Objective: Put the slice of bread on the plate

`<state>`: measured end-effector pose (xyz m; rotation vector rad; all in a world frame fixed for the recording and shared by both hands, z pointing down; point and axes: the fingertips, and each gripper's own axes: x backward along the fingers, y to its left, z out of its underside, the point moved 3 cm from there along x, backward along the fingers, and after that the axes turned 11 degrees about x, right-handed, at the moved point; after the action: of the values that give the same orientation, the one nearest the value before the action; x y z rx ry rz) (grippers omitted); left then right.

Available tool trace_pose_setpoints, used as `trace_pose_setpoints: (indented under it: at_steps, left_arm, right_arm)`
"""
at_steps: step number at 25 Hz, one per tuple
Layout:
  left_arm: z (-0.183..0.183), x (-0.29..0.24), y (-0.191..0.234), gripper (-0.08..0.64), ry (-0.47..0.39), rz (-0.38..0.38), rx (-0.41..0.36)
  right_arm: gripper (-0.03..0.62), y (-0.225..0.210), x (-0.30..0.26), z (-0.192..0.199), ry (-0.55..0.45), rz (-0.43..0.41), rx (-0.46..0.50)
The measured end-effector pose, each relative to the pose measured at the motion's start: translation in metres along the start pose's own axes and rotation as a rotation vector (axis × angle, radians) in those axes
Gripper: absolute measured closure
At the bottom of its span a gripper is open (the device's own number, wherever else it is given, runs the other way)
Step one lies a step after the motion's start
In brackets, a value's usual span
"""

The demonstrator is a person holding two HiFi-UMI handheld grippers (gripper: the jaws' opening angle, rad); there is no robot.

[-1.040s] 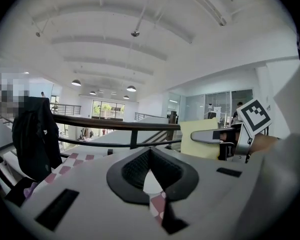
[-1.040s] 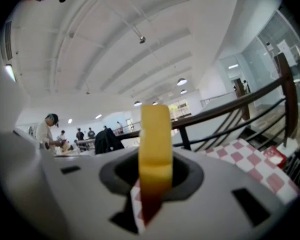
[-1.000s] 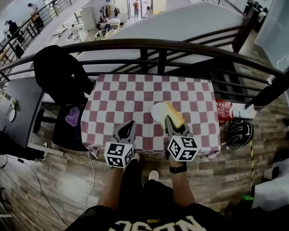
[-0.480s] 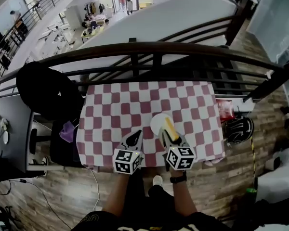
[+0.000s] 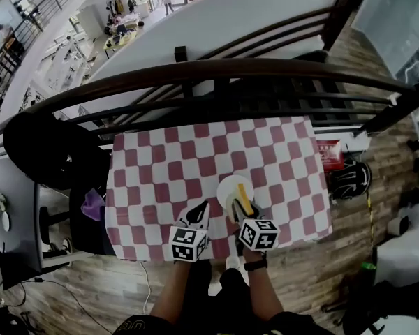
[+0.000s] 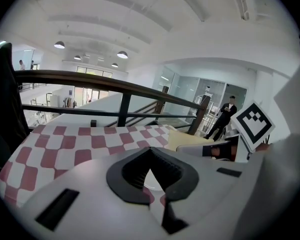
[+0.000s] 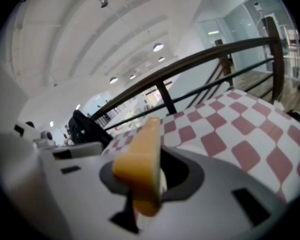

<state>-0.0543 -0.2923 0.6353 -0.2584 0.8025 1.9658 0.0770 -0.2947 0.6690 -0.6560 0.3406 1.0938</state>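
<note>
A yellow-crusted slice of bread stands on edge between the jaws of my right gripper, which is shut on it. In the head view the bread hangs over the near right part of a white plate on the red-and-white checked table. My left gripper is just left of the plate, near the table's front edge. Its fingers meet at a point with nothing between them. In the left gripper view the left gripper looks across the cloth, with the pale bread to its right.
A dark metal railing runs along the far side of the table. A black chair draped with dark clothing stands at the left. A red pack and a dark helmet lie by the table's right side. A person stands far off.
Both grippers have come down toward the table's front edge. The bread has dropped with the right gripper and now sits low over the plate.
</note>
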Motion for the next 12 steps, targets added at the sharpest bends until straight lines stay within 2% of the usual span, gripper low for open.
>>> trace_pose_setpoints:
  at_steps: [9,12]
  left_arm:
    - [0.025,-0.023,0.024,0.541,0.083,-0.015,0.033]
    - [0.029,-0.025,0.032,0.541,0.095,-0.028,0.035]
  right_arm:
    - [0.486,-0.009,-0.056,0.026,0.011,-0.090,-0.185]
    - [0.486,-0.018,-0.071,0.032,0.023,-0.074,-0.196]
